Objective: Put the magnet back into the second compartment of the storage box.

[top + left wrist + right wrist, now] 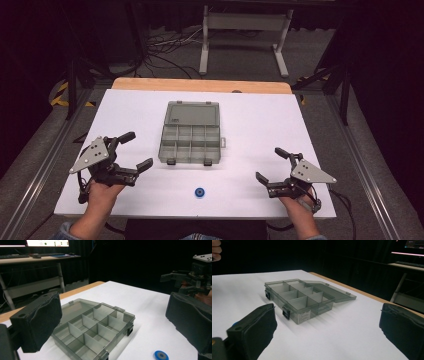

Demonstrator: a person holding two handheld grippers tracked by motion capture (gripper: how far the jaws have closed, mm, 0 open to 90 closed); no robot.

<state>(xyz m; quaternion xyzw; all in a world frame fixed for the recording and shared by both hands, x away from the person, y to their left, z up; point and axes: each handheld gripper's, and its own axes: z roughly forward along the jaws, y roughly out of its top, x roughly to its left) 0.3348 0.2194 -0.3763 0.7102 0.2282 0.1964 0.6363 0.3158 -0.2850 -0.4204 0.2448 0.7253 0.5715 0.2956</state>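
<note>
- The left gripper (134,150) is hovering at lower left of the high view, fingers spread wide and holding nothing.
- The compartment box (190,142) is lying open at centre on the table (260,125), a blue ring (200,192) below it.
- The right gripper (270,165) is hovering at lower right, fingers parted and bare.

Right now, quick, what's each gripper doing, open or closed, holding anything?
Left gripper: open, holding nothing, above the table left of the compartment box.
Right gripper: open, holding nothing, right of the blue disc.

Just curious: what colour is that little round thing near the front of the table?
Blue with a dark centre, clearest in the left gripper view.
</note>
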